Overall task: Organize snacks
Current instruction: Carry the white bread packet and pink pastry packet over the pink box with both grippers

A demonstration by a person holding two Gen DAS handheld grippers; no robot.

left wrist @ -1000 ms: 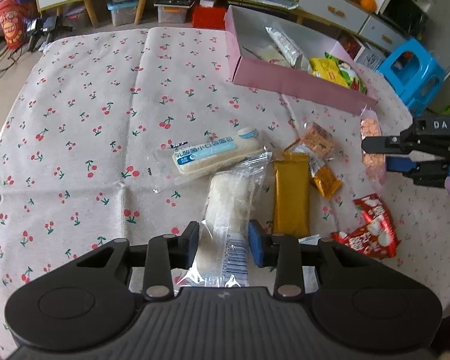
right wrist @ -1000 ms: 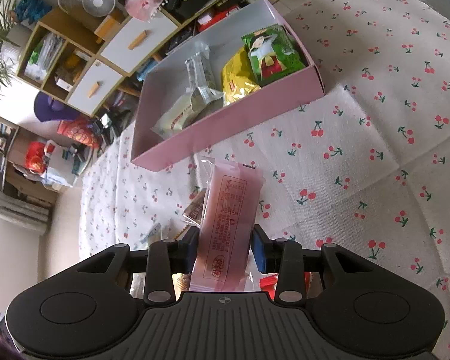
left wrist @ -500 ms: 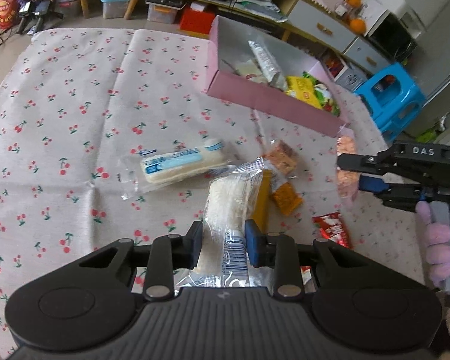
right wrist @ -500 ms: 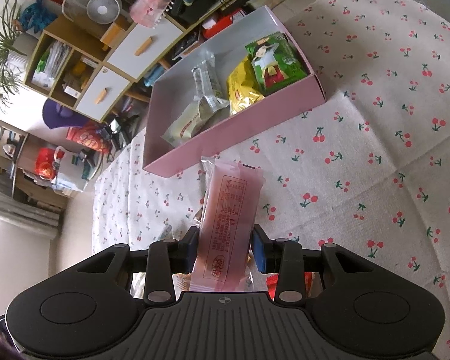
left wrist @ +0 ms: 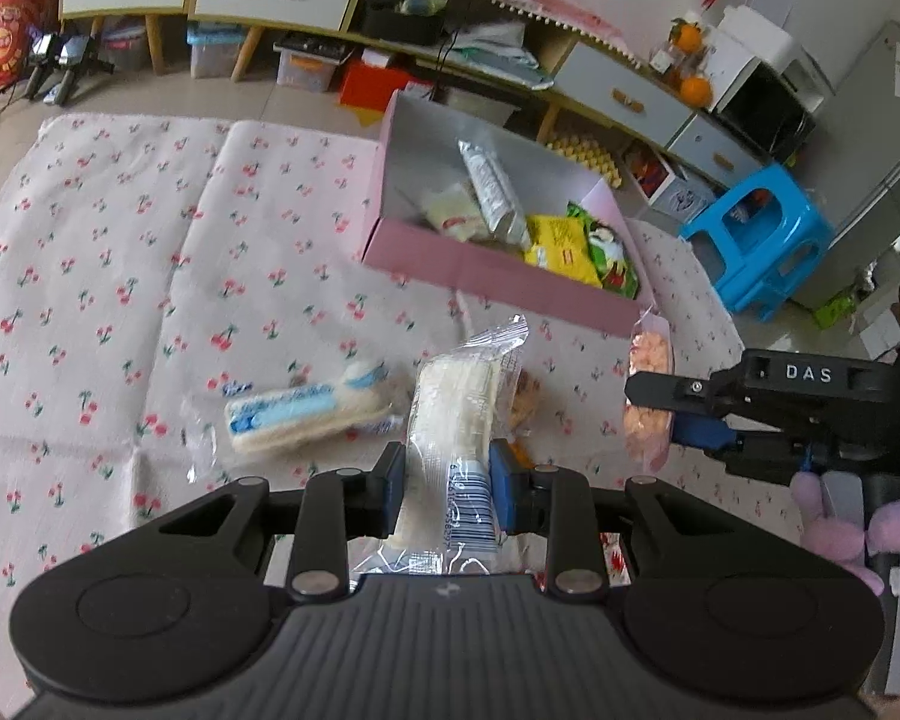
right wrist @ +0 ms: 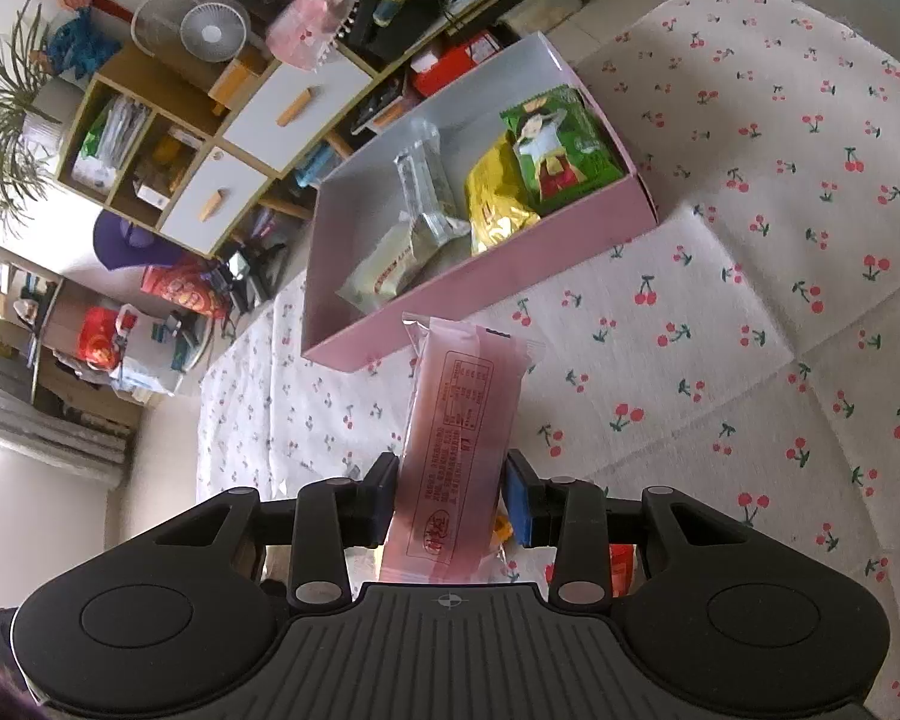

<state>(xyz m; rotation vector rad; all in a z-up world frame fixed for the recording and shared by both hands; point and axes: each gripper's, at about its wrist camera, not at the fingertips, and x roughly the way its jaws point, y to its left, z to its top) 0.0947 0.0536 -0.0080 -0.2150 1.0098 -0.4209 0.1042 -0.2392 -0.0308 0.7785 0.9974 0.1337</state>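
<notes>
Snacks lie on a cherry-print cloth (left wrist: 120,276): a blue-and-white packet (left wrist: 306,417) sits left of the left gripper (left wrist: 447,480), an orange one peeks out on its right. Far off, a pink box (left wrist: 498,267) holds yellow, green and silver packets. The left gripper, tilted down, pinches a clear white snack pack (left wrist: 456,414), lifted off the cloth. The right gripper (right wrist: 450,501), angled down too, clamps a pink packet (right wrist: 459,438) just short of the box

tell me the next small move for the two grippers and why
Probably carry both packets over the pink box and release. The left gripper is shut on the clear white snack packet, lifted off the cloth, and the right gripper is shut on the pink packet; the box has bare floor at its far-left end.
</notes>
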